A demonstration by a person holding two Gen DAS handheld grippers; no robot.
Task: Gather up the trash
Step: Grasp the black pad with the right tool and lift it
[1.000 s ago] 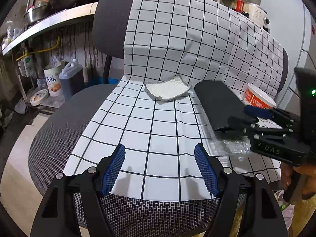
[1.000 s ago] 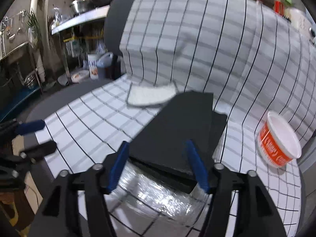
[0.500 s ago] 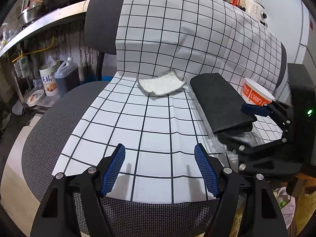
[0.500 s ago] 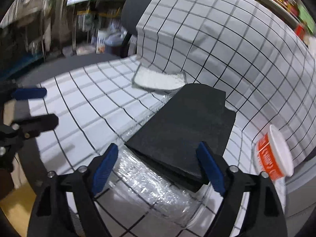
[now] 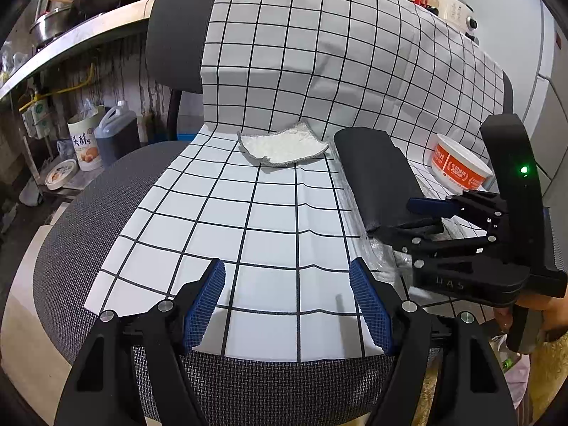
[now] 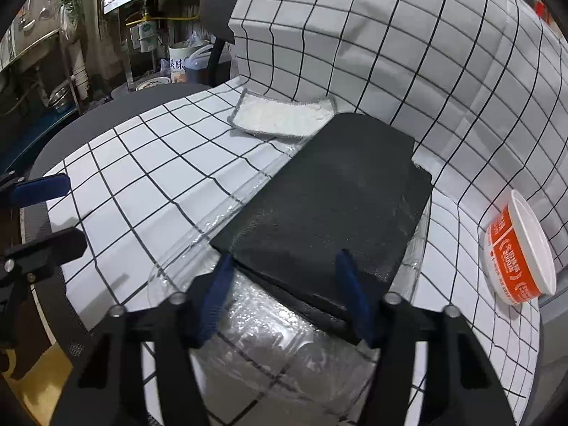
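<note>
A black slab [image 6: 330, 191] lies half inside a clear plastic bag [image 6: 269, 326] on the checked cloth [image 6: 149, 163] over a chair seat. My right gripper [image 6: 283, 257] hovers over the slab's near end with its jaws closing. The slab is wider than the gap, and I see no pad pressing on it. From the left wrist view, the right gripper [image 5: 413, 218] meets the slab [image 5: 376, 170] at its near end. My left gripper [image 5: 287, 266] is open above bare cloth at the seat's front edge, with nothing between its fingers.
A white rag with a grey border [image 5: 284, 145] lies at the back of the seat. An orange tub [image 6: 514, 252] rests on its side to the right. Bottles and tins [image 5: 106, 138] stand on the floor at the left, under a metal shelf.
The right gripper's jaws spread wider, then narrowed over the slab's near end. Its view rolled slightly. The left gripper stayed in place, still open.
</note>
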